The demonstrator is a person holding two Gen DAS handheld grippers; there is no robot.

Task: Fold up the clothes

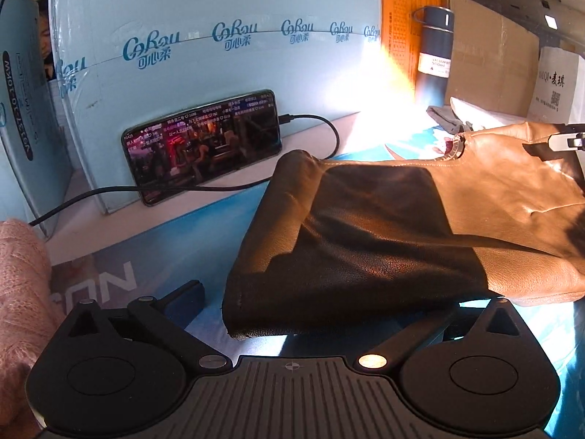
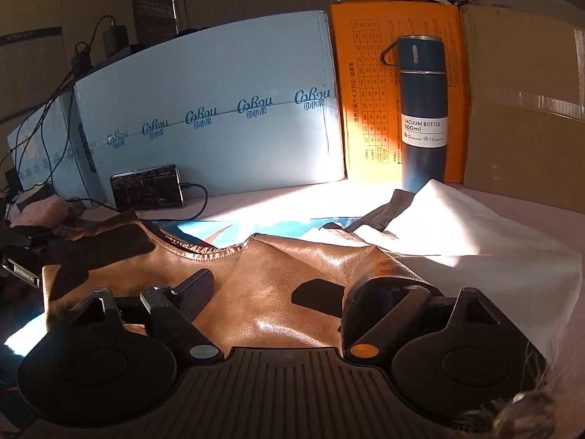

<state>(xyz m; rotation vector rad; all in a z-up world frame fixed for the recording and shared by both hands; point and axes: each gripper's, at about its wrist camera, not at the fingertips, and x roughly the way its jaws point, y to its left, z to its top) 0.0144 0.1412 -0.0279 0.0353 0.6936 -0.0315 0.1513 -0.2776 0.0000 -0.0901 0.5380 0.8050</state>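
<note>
Brown leather garment [image 2: 256, 292] — lying crosswise, neckline [image 2: 204, 250] probably facing boxes [image 2: 204, 109].

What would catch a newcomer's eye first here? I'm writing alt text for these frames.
The tan leather garment comes first, lying glossy and rumpled across the sunlit table under both grippers. Behind it stands a dark blue vacuum bottle against an orange box. To the left, a lit phone on a charging cable leans against a pale blue carton.
</note>
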